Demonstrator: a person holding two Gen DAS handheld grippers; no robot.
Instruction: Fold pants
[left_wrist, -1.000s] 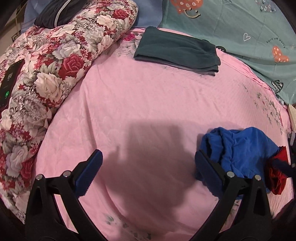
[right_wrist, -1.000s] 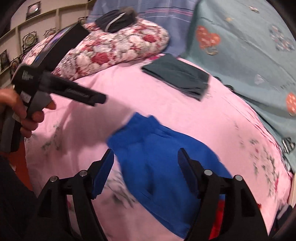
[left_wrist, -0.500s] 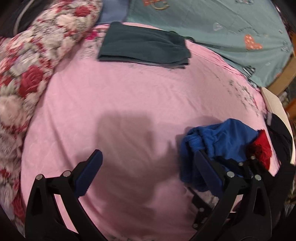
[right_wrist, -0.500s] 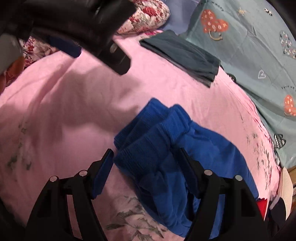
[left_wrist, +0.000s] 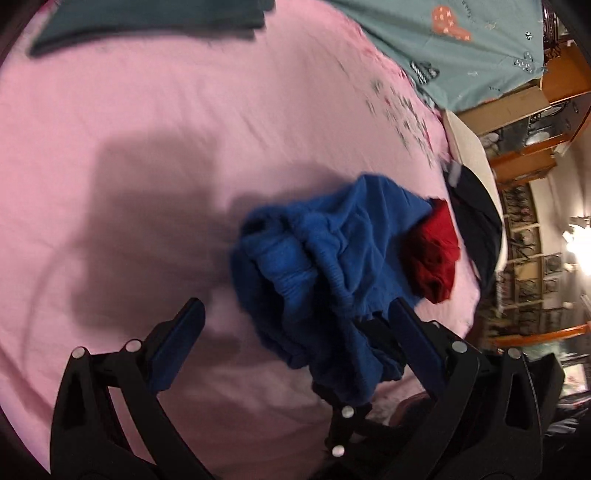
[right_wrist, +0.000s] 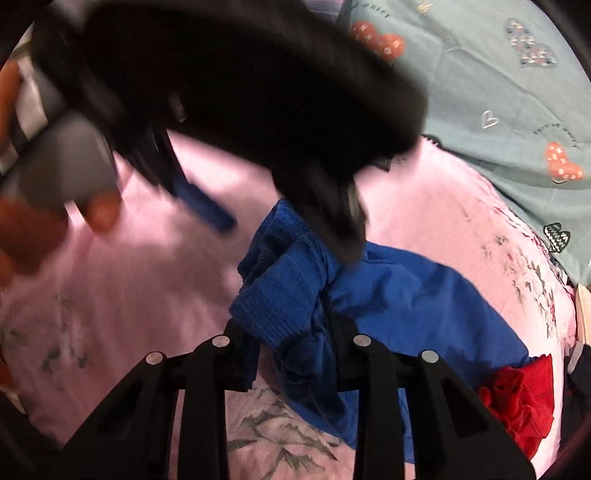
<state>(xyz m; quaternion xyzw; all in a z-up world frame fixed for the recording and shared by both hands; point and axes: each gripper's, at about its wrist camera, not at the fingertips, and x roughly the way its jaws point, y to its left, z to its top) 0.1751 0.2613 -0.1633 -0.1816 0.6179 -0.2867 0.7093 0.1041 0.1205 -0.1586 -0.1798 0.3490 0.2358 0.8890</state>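
Note:
Crumpled blue pants (left_wrist: 332, 251) lie on the pink sheet (left_wrist: 147, 129), ribbed waistband bunched up. My right gripper (right_wrist: 291, 332) is closing its jaws, and a fold of the waistband (right_wrist: 280, 291) is pinched between the pads. My left gripper (left_wrist: 295, 314) hangs open just over the pants, which sit close to its right finger (left_wrist: 410, 332) without being clamped. In the right wrist view the left gripper (right_wrist: 280, 218) is a dark blur above the pants (right_wrist: 406, 295), held by a hand (right_wrist: 29, 229).
A red garment (left_wrist: 432, 251) lies against the pants on the right, with a dark garment (left_wrist: 476, 221) at the bed's edge beyond it. A folded dark teal garment (left_wrist: 147, 18) rests at the far side. A teal printed cover (right_wrist: 498, 92) borders the pink sheet.
The left gripper swung right and tipped down over the blue pants, still open. The right gripper's jaws came together on the bunched waistband.

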